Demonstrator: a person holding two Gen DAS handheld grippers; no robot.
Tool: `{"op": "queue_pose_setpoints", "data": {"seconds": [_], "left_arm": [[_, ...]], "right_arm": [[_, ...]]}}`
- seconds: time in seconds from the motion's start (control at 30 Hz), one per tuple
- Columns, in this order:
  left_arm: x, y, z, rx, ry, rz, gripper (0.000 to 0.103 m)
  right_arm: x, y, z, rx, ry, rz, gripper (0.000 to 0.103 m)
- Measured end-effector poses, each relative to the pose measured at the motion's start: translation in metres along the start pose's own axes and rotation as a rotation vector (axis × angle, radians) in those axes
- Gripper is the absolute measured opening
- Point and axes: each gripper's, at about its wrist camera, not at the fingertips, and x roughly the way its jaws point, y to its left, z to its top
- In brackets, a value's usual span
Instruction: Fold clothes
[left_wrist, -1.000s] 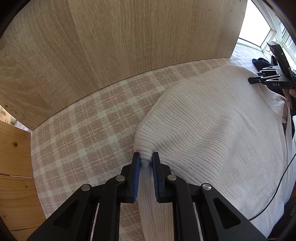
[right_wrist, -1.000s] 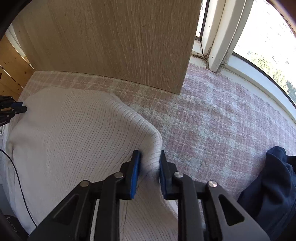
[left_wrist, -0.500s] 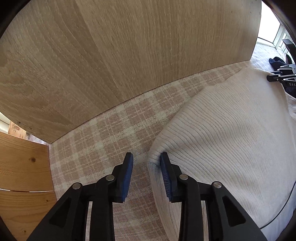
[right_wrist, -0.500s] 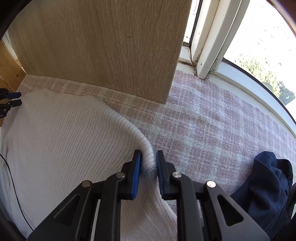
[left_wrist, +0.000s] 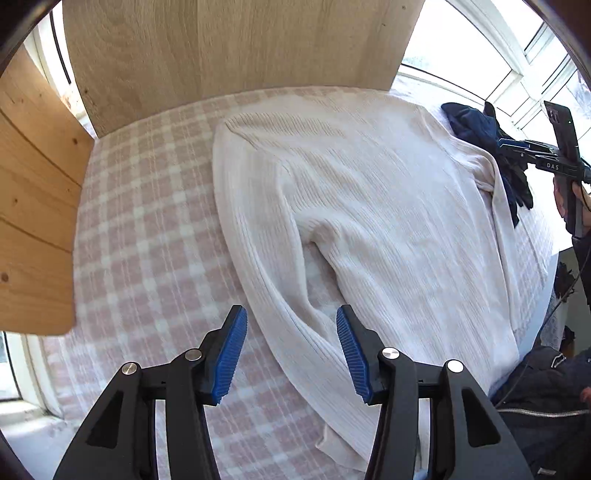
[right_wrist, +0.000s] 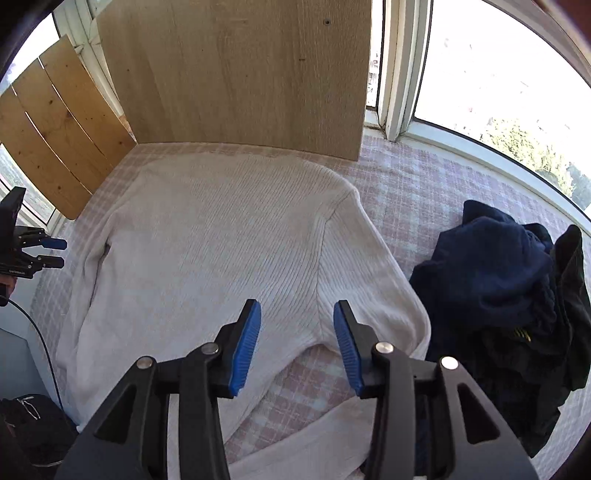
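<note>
- Left gripper (left_wrist: 291, 347), lower centre of its view: jaws opening, gripping nothing.
- Right gripper (right_wrist: 297, 341): jaws opening, gripping nothing.
- White sweater (right_wrist: 221, 236) lies spread mid-frame on the checked blanket (left_wrist: 147, 221).

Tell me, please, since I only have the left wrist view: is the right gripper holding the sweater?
Observer: No. The right gripper has its fingers opening, with nothing between them, above the white sweater.
Operator: Thanks. How does the sleeve on that side lie?
Observer: It runs down beside the body, then bends back across the checked blanket under the gripper.
Operator: And the dark clothes?
Observer: The navy pile sits close beside that bend; whether they touch, I cannot tell.
</note>
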Motion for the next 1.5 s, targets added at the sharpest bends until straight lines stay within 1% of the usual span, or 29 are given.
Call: {"op": "queue_pose_setpoints", "data": {"seconds": [0.07,0.17,0.23,0.3,0.33,0.37,0.4,0.43,0.5,0.57,0.67,0.73,0.77,0.8,0.9,0.93,0.97,1.03,1.13,1.2,1.3,1.37,1.4,1.47,1.5], "left_arm": [[0.01,-0.014,-0.032,-0.021,0.042,-0.033,0.049],[0.023,-0.023,-0.045,-0.064,0.036,-0.072,0.05],[0.031,-0.028,-0.051,-0.093,0.029,-0.098,0.051],[0.037,-0.032,-0.052,-0.096,0.012,-0.09,0.048],[0.037,-0.035,-0.051,-0.085,0.008,-0.071,0.047],[0.037,-0.038,-0.051,-0.07,0.006,-0.048,0.036],[0.035,-0.039,-0.051,-0.062,0.002,-0.039,0.029],[0.034,-0.04,-0.05,-0.055,-0.002,-0.035,0.018],[0.028,-0.035,-0.05,-0.058,-0.015,0.0,0.016],[0.021,-0.029,-0.05,-0.062,-0.029,0.037,0.015],[0.005,-0.003,-0.054,-0.095,-0.07,0.149,0.015],[-0.008,0.012,-0.057,-0.12,-0.067,0.221,0.014],[-0.015,0.017,-0.059,-0.136,-0.062,0.204,0.015],[-0.023,0.017,-0.063,-0.138,-0.078,0.174,0.017],[-0.035,-0.012,-0.08,-0.092,-0.064,0.039,0.03],[-0.035,-0.027,-0.087,-0.06,-0.046,-0.007,0.037],[-0.031,-0.044,-0.095,-0.028,-0.021,-0.056,0.039],[-0.018,-0.079,-0.11,0.032,0.039,-0.148,0.039],[0.004,-0.124,-0.127,0.119,0.132,-0.169,0.039],[0.015,-0.141,-0.132,0.143,0.163,-0.183,0.039],[0.025,-0.144,-0.135,0.123,0.165,-0.208,0.04],[0.029,-0.147,-0.132,0.124,0.155,-0.199,0.044],[0.028,-0.145,-0.135,0.127,0.149,-0.196,0.044],[0.03,-0.148,-0.136,0.153,0.135,-0.199,0.039],[0.03,-0.15,-0.136,0.167,0.129,-0.2,0.032]], "right_arm": [[0.002,0.006,-0.04,0.047,0.033,0.005,0.041],[0.006,0.015,-0.097,0.118,0.081,0.021,0.041],[0.007,0.02,-0.12,0.148,0.105,0.053,0.041],[0.004,0.031,-0.135,0.146,0.117,0.077,0.041],[0.003,0.037,-0.14,0.139,0.119,0.091,0.041],[0.001,0.043,-0.146,0.132,0.121,0.105,0.041],[0.0,0.05,-0.151,0.121,0.125,0.117,0.041],[0.002,0.056,-0.155,0.102,0.134,0.125,0.041],[0.005,0.07,-0.162,0.062,0.152,0.139,0.041],[0.008,0.08,-0.17,0.042,0.18,0.175,0.041],[0.01,0.092,-0.182,0.029,0.225,0.22,0.041],[0.009,0.098,-0.191,0.015,0.251,0.202,0.041],[0.009,0.101,-0.195,0.014,0.264,0.194,0.041],[0.008,0.102,-0.2,0.022,0.275,0.197,0.041],[0.007,0.101,-0.211,0.102,0.303,0.287,0.041],[0.007,0.102,-0.214,0.118,0.307,0.3,0.041],[0.006,0.104,-0.215,0.124,0.308,0.305,0.041],[0.004,0.109,-0.219,0.131,0.307,0.31,0.041],[0.003,0.124,-0.222,0.096,0.299,0.263,0.041],[0.007,0.134,-0.223,0.062,0.31,0.237,0.041],[0.013,0.147,-0.222,0.009,0.303,0.182,0.041],[0.015,0.157,-0.222,-0.025,0.296,0.169,0.041],[0.016,0.161,-0.222,-0.043,0.285,0.172,0.041],[0.016,0.164,-0.223,-0.063,0.253,0.174,0.04],[0.015,0.165,-0.223,-0.072,0.239,0.174,0.03]]}}
